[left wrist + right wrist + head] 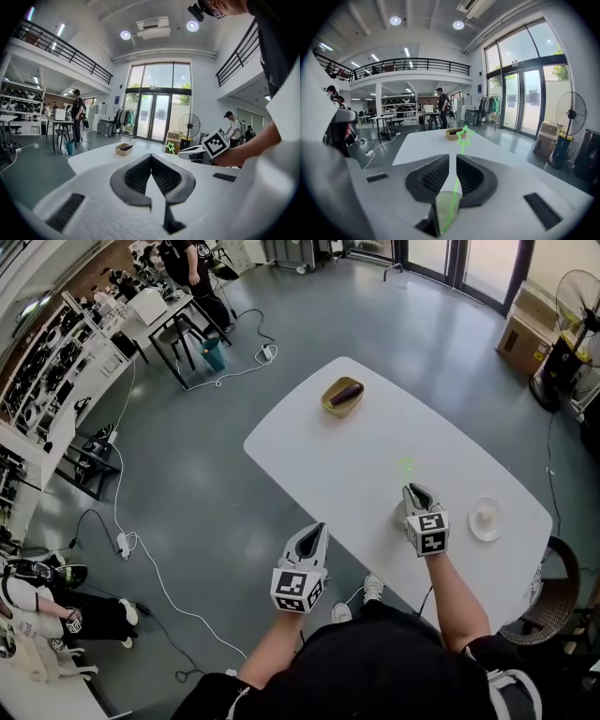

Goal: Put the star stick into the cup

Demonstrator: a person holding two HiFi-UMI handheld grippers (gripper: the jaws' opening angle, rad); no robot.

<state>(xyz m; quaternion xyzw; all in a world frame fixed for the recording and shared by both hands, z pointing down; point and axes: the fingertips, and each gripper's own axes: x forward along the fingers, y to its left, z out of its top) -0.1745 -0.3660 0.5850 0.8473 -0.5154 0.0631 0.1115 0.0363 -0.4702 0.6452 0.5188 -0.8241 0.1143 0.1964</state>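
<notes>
Above the table, head view: right gripper (413,490) is over the white table (375,427); left gripper (317,529) is off the near edge, over the floor.
Star stick, head view: only a faint green star (406,465) shows just ahead of the right gripper's tips; the shaft is too thin to trace.
Cup, head view: the white cup (485,517) sits near the table's right end, beside the right gripper but apart from it.
Tray, head view: the tray (330,401) with an eggplant (346,393) is at the far end, well apart.
Left gripper view: the left gripper (151,164) has its jaws pressed together with nothing between them; across the table the star stick (170,147) pokes out of the right gripper (183,151).
Right gripper view: the right gripper (452,161) pinches the star stick (462,146) low on its shaft, so the star end stands free, forward and up.
Handling: probably very light, thin and a little springy — it could swivel between the pads.
Hold: the low grip on the shaft looks right, since the outlined star seems the weaker part to squeeze.
Risk: a light cup could tip if the stick knocks its rim — I would go in from straight above.
</notes>
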